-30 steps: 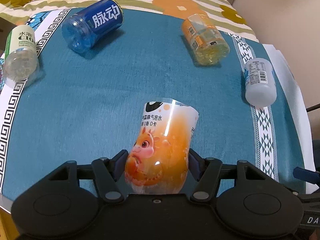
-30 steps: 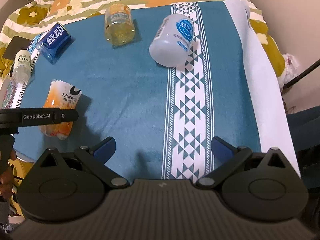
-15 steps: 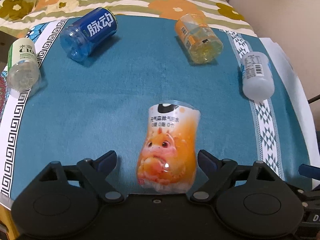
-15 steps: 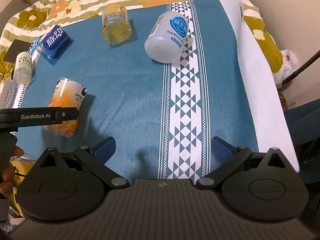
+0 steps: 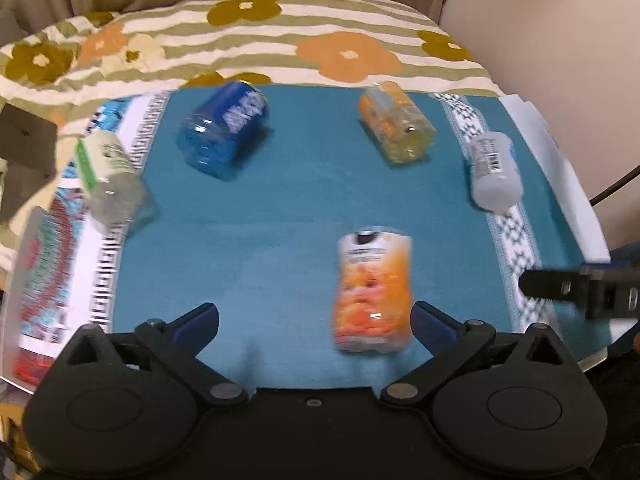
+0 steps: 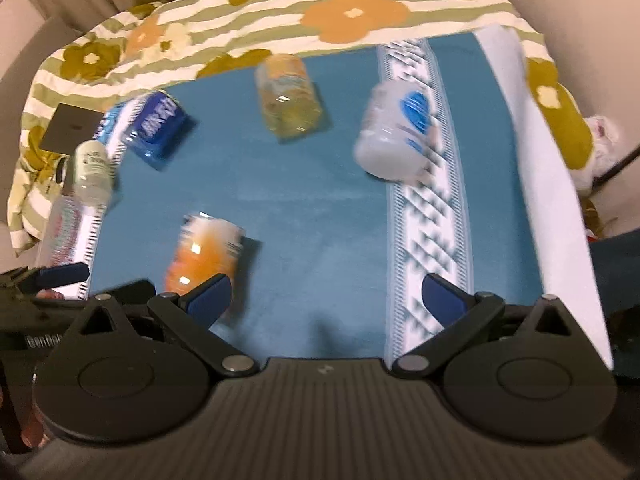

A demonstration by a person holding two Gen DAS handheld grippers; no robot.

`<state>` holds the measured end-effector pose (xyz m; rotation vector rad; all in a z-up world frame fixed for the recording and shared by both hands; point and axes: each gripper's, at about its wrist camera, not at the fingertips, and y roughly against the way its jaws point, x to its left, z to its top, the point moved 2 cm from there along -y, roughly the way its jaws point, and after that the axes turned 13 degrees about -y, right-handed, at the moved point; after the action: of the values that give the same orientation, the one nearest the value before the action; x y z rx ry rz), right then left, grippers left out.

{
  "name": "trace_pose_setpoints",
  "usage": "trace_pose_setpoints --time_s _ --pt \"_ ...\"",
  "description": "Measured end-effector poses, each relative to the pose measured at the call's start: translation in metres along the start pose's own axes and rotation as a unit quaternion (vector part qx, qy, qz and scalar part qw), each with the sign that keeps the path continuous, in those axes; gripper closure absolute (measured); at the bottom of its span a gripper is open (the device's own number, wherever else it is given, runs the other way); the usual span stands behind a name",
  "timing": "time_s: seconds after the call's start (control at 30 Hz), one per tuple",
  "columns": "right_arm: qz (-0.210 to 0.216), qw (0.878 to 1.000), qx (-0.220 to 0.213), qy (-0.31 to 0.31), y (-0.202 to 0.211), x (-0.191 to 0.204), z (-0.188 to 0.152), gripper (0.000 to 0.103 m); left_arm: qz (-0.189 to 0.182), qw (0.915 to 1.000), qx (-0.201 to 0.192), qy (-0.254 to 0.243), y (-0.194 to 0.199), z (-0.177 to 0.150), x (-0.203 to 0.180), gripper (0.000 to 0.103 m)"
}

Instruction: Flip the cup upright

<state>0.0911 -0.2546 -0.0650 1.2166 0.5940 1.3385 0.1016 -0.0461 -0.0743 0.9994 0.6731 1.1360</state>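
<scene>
An orange cup (image 5: 374, 292) with a cartoon label stands upright on the blue cloth (image 5: 280, 220), just ahead of my left gripper (image 5: 316, 320), nearer its right finger. The left gripper is open and empty, apart from the cup. The cup also shows in the right wrist view (image 6: 204, 252), at the left, partly behind the left finger of my right gripper (image 6: 328, 296). The right gripper is open and empty above the cloth. Both views are motion-blurred.
Several cut bottle cups lie on their sides: a blue one (image 5: 224, 132), a yellow-orange one (image 5: 396, 128), a white one (image 5: 494, 172) on the patterned strip, and a clear green-labelled one (image 5: 108, 176) at the left edge. A floral blanket (image 5: 280, 40) lies behind.
My left gripper opened, let go of the orange cup and drew back; the cup now stands free. The right gripper moved left and back, so the cup sits closer to it.
</scene>
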Motion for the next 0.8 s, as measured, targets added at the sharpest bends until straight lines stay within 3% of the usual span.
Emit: trace_pose_setpoints --time_s 0.17,0.33,0.57,0.63,0.8 --pt "0.010 1.000 0.022 0.001 -0.016 0.037 0.011 0.000 -0.002 0.9999 -0.010 0.009 0.007 -0.015 0.034 0.000" --pt "0.043 0.995 0.074 -0.049 -0.052 0.059 0.024 0.000 -0.003 0.9995 -0.014 0.029 0.004 -0.031 0.064 0.000" --pt "0.037 0.988 0.119 -0.094 -0.097 0.071 0.035 0.000 0.012 0.9999 -0.012 -0.003 -0.003 -0.050 0.079 0.000" --pt "0.030 0.987 0.125 -0.095 -0.105 0.072 0.036 0.002 0.014 0.9999 -0.008 -0.006 -0.006 -0.054 0.084 0.000" --pt "0.026 0.985 0.138 -0.105 -0.115 0.070 0.034 0.018 0.009 0.9999 -0.005 0.000 -0.010 -0.056 0.094 0.000"
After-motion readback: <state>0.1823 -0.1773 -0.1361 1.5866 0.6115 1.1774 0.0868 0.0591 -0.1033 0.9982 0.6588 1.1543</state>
